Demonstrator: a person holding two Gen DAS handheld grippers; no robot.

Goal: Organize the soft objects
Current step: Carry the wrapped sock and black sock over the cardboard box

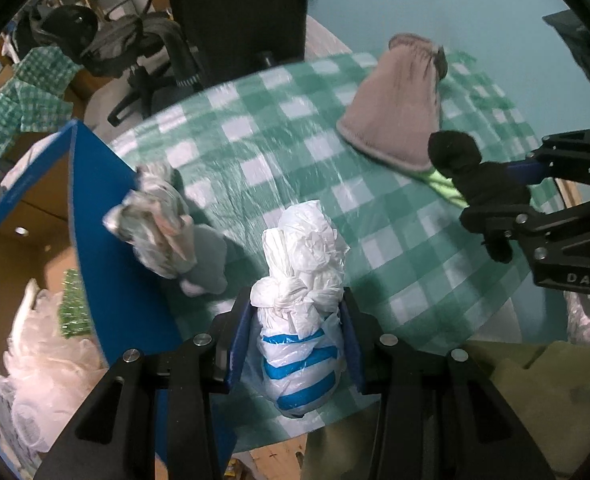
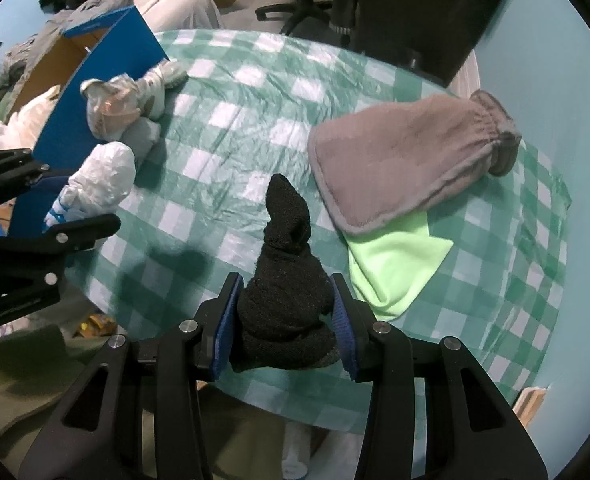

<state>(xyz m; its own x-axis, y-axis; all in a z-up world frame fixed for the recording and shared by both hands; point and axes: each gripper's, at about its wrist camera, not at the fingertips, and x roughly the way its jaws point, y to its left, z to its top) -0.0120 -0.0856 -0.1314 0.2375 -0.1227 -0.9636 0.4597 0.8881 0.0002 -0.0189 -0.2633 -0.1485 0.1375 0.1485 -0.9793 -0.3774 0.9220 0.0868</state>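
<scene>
L gripper [image 1: 297,344] pinching knotted plastic bag [image 1: 301,320], R gripper [image 2: 285,320] pinching black sock [image 2: 285,280], green cloth [image 2: 395,268] clear only R view

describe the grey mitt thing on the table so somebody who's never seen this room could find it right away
On the green-and-white checked tablecloth, look to the side away from the blue cardboard box. The grey fleecy wash mitt with a gathered elastic cuff lies flat there, overlapping a lime-green cloth. It is the only wide, flat grey piece; the other loose item is a plastic-wrapped bundle by the box.
</scene>
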